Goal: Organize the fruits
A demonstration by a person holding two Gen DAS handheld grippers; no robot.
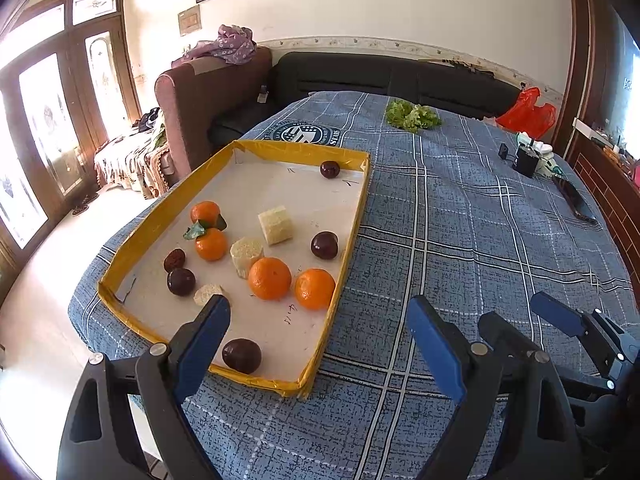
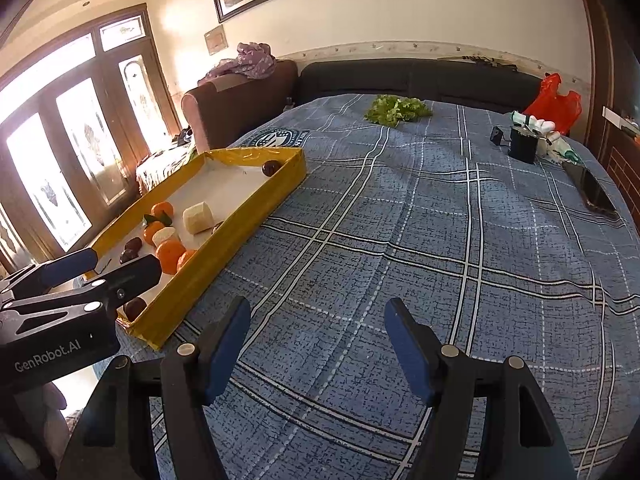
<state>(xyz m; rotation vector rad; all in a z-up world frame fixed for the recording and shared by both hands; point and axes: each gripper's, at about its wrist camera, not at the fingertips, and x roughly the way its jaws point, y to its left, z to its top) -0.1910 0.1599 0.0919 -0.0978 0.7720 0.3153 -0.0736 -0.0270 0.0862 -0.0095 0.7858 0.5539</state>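
The left gripper (image 1: pixel 320 332) is hovering over the near end of the tray (image 1: pixel 352 236), fingers apart and gripping nothing. The right gripper (image 2: pixel 318 340) is hanging over bare cloth (image 2: pixel 400 240) beside the tray, fingers likewise apart and empty. Four oranges (image 1: pixel 269 278), several dark plums (image 1: pixel 241 355) and pale blocks (image 1: pixel 275 225) are lying loose inside the tray. Lettuce (image 1: pixel 412 115) is sitting well apart at the far edge.
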